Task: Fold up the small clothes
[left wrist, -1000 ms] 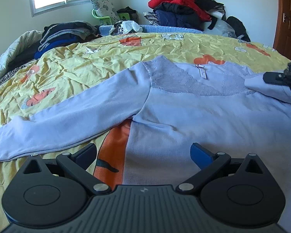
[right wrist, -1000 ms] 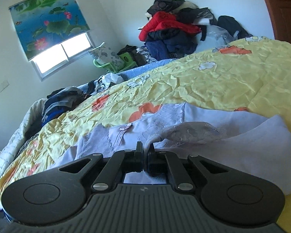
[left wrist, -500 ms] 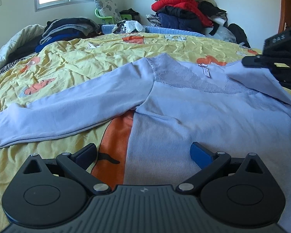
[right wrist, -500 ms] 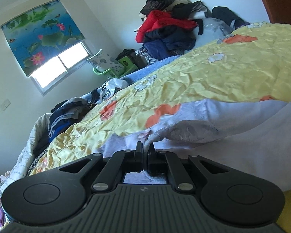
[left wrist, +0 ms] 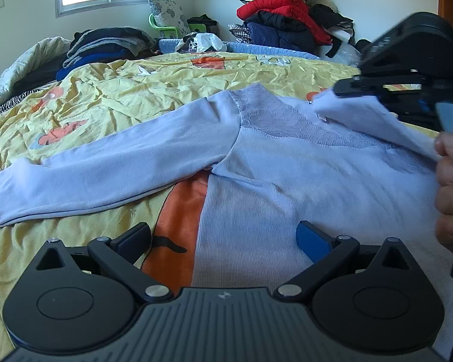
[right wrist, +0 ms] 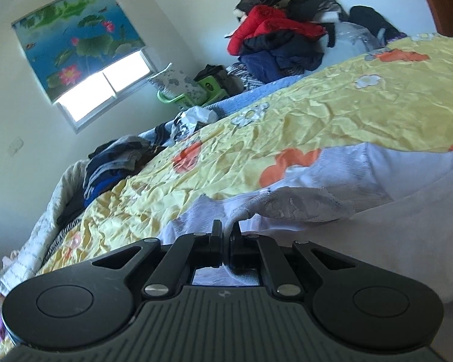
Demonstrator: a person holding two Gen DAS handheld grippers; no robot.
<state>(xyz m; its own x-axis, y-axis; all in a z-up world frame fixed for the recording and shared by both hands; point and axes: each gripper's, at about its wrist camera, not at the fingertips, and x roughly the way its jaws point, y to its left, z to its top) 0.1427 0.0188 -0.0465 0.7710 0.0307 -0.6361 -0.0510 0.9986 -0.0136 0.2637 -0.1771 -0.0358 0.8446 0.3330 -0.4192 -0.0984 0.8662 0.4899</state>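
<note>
- A pale lilac long-sleeved top [left wrist: 287, 181] lies spread on the yellow flowered bedspread [left wrist: 142, 90], straight ahead of the left gripper [left wrist: 223, 238]; its ribbed hem runs down between that gripper's fingers and is cut off behind the gripper body.
- One sleeve [left wrist: 90, 175] stretches flat away to the left of the left fingers, and its cuff runs past the picture's edge.
- The other side of the top is lifted: the right gripper [right wrist: 225, 232] has its fingers clenched on a pinch of the lilac cloth, with the lace shoulder panel [right wrist: 296, 205] draped just beyond the tips.
- How much cloth sits between those fingers is hidden by the fingers themselves; only a small strip shows in the gap behind them.
- In the left wrist view the right gripper is blurred, and the person's hand [left wrist: 451, 193] holding it is cut off at the right edge.
- The left gripper's fingers stand released and wide apart, holding nothing; whether they touch the cloth below them cannot be told.
- Far beyond both pairs of fingers, a heap of clothes [right wrist: 281, 39] topped by a red jacket rises against the wall, and a darker folded stack [left wrist: 105, 45] sits beyond and to the left.
- A window [right wrist: 102, 90] under a lotus-print blind glares white, so nothing outside it can be made out.
</note>
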